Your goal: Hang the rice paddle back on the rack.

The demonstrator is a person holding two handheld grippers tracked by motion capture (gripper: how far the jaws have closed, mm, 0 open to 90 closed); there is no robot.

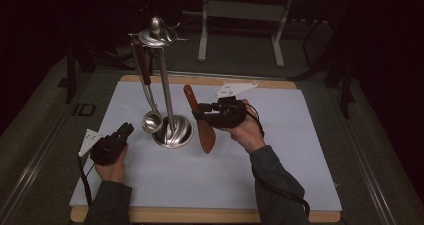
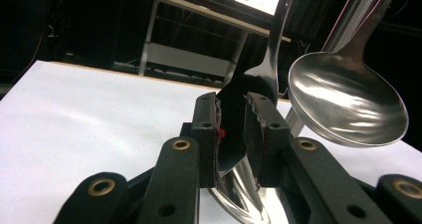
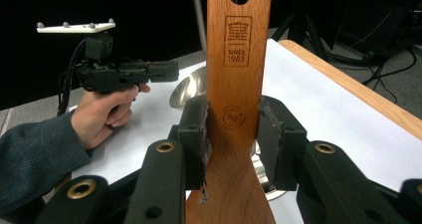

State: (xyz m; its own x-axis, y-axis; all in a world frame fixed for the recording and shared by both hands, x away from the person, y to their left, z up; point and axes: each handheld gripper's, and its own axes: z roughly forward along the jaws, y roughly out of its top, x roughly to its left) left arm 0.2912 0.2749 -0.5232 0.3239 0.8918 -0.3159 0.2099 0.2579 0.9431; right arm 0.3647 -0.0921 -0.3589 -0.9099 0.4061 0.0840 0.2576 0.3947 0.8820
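We note the wooden spatula (image 3: 239,84) clamped by its handle in the right gripper (image 3: 233,134), raised above the white mat (image 1: 280,150) just beside the steel utensil stand (image 1: 172,130). Left gripper (image 2: 233,134) rests near the hanging ladle (image 1: 151,121), jaws partly apart, gripping nothing we can see.

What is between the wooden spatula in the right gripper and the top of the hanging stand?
Nothing visible blocks it. The right gripper holds the wooden spatula beside the stand; the hanging ladle is on the stand's far side, near the left gripper.
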